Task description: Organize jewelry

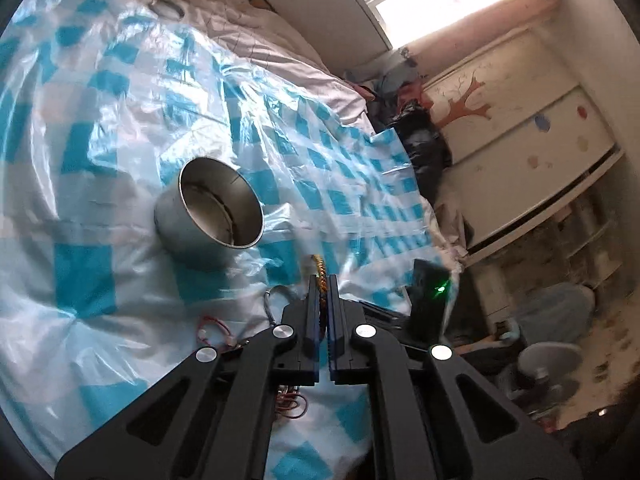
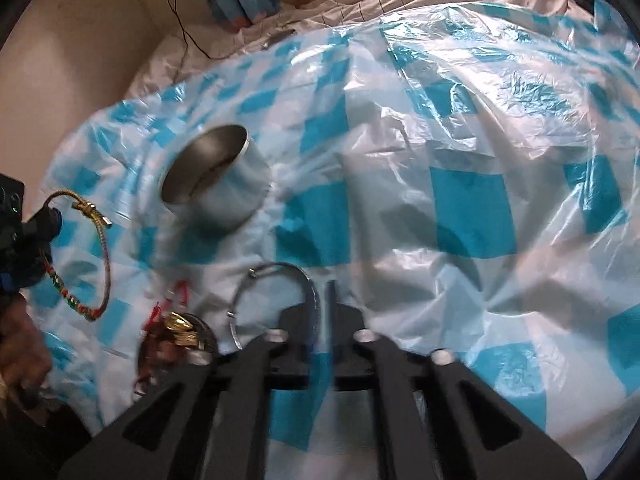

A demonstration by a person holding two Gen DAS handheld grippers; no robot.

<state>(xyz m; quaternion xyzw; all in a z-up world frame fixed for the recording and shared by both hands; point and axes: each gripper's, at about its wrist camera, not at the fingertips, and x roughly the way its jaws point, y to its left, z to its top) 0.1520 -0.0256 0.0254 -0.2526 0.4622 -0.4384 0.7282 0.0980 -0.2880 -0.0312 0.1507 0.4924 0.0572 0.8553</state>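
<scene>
gold braided bracelet (image 2: 86,248), red-green woven section

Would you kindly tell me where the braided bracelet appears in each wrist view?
Left wrist: the braided bracelet is pinched between the left gripper's jaws, lower centre, only its end showing.
Right wrist: at the far left edge, the bracelet hangs as a full loop from that gripper.
Shared landmark: the metal tin on the checked sheet.

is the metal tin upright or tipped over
Tipped: the metal tin leans on the checkered plastic sheet, its open mouth facing sideways rather than straight up.
</scene>
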